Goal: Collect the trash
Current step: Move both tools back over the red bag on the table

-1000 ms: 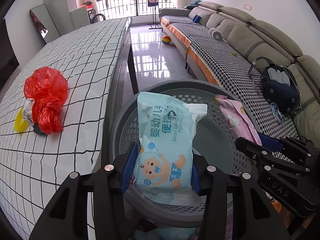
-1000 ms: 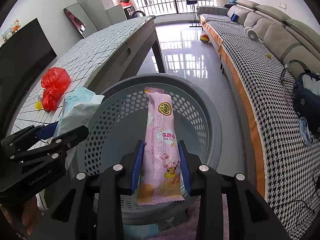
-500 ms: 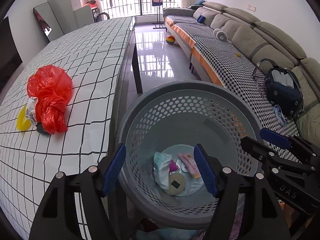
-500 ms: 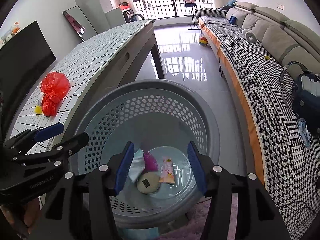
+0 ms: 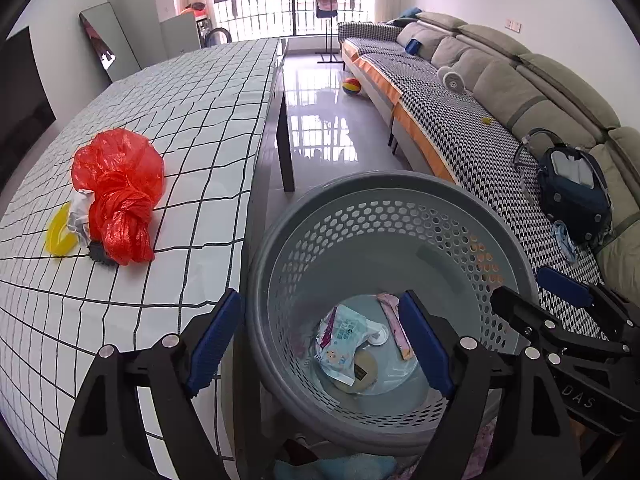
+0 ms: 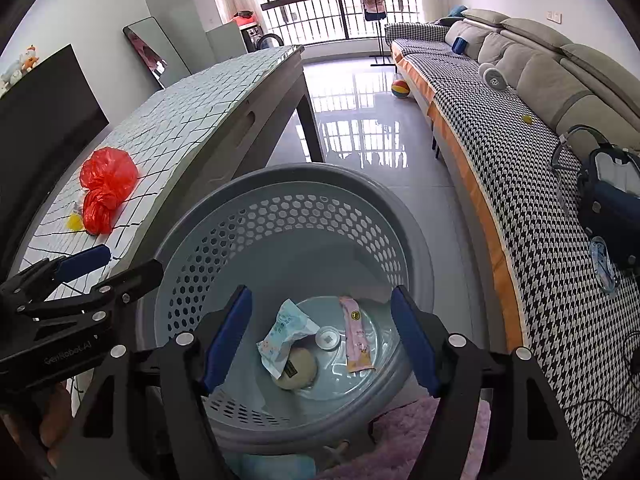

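So from the left: red plastic bag [image 5: 118, 194] sits knotted on the checked table [image 5: 192, 128], a bit back from the table edge, with a yellow scrap [image 5: 60, 232] tucked beside it. Looks like the next trash to grab, and nothing around it blocks a reach.

Left gripper [image 5: 320, 344] hangs over the grey basket [image 5: 384, 188], jaws opening with nothing between them. The basket stands right against the table edge, handy for short trips. Down on its floor lie the blue wipes pack [image 6: 286, 332] and the pink wrapper [image 6: 356, 336], so those 2 are collected.

Right gripper [image 6: 322, 334] is over the basket too, jaws opening, also empty. Further right there's open floor, then the sofa [image 6: 540, 168].
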Tool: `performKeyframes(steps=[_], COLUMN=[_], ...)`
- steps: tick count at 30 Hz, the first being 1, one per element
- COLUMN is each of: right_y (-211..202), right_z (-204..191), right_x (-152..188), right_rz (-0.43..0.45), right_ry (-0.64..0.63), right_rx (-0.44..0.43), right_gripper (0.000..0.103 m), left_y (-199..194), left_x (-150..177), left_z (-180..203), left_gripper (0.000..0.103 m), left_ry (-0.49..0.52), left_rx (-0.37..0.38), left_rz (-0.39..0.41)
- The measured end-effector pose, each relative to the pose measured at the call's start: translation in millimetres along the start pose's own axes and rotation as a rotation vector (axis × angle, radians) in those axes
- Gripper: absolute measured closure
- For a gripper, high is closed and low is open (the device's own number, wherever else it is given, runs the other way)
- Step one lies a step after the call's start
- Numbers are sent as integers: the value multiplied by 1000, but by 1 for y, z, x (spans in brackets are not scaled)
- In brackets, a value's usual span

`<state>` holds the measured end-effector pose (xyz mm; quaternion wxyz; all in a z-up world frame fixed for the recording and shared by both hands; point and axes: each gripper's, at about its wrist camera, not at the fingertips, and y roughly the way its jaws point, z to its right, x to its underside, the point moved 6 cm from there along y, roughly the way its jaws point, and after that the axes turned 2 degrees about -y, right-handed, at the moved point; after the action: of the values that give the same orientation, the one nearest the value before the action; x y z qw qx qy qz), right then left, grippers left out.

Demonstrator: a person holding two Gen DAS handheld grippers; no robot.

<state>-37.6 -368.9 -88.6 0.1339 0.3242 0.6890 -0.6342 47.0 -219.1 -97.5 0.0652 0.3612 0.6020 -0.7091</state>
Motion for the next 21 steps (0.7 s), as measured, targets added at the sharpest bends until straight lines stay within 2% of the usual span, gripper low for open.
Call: performKeyframes(steps=[5,13,21], right_y=[-5,-12,-18], right_z=[-4,-12,-32], right_x=[1,0,1], right_rz=[15,31,52], right_ry=[-8,-20,-38], right_rx=[17,27,5], right_gripper=[28,25,23], left_y=[-7,-21,-42], left_x=[-1,-2,-1], left_z=[-6,-18,-40], left_gripper=[19,12,9], left_ry=[-16,-40,-70], left_rx=[-13,-29,-57], left_rz=[26,67,120])
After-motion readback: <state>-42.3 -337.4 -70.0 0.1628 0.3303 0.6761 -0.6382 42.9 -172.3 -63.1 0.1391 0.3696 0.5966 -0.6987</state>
